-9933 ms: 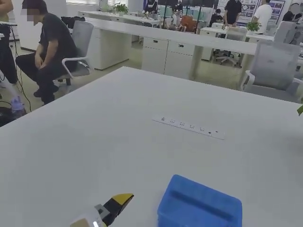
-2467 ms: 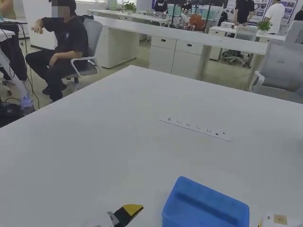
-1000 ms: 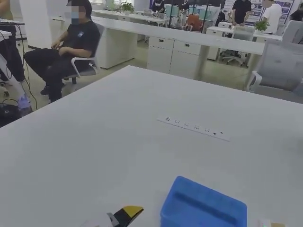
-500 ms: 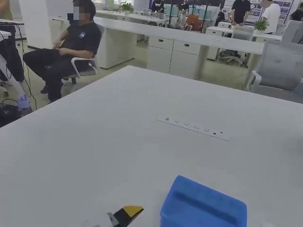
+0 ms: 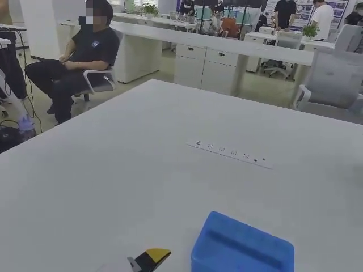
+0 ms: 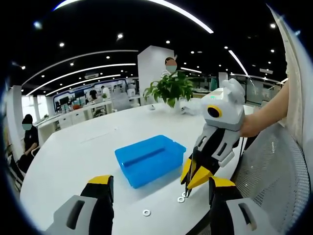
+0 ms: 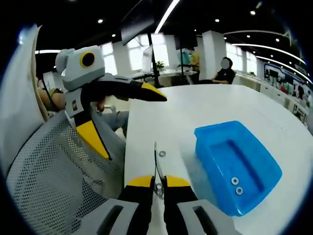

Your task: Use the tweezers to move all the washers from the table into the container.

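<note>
- The right gripper (image 7: 160,180) has its yellow-tipped black fingers (image 7: 141,182) pressed together on the handle end of a pair of slim metal tweezers (image 7: 157,164).
- The tweezers stick straight out ahead of the fingers, over the near edge of the white counter (image 7: 205,105).
- In the left gripper view, the right gripper (image 6: 194,177) comes in from the right, tilted down. The tweezers' tips (image 6: 187,188) hang just above the counter.
- Two small metal ring washers (image 6: 182,197) lie close together right beside those tips. Whether the tips touch them cannot be told.
- A third washer (image 6: 146,212) lies apart from the pair, nearer the left gripper.
- In the right gripper view, one washer (image 7: 162,153) sits on the counter just beside the tweezers' shaft.
- The shallow blue plastic container (image 7: 237,164) stands on the counter to the right of the tweezers, near but not touching them. Two washers (image 7: 237,185) already lie on its floor.
- The left gripper (image 6: 161,180) is held with its fingers (image 6: 100,193) spread wide, gripping nothing. The container (image 6: 149,159) lies ahead of it.
- In the head view, the container (image 5: 244,249) is at the bottom. A flat white power strip (image 5: 229,154) is set in the counter (image 5: 113,170) beyond it.
- A grey mesh chair back (image 7: 49,171) stands at the counter's near edge.
- A green potted plant (image 6: 171,88) stands at the far side.
</note>
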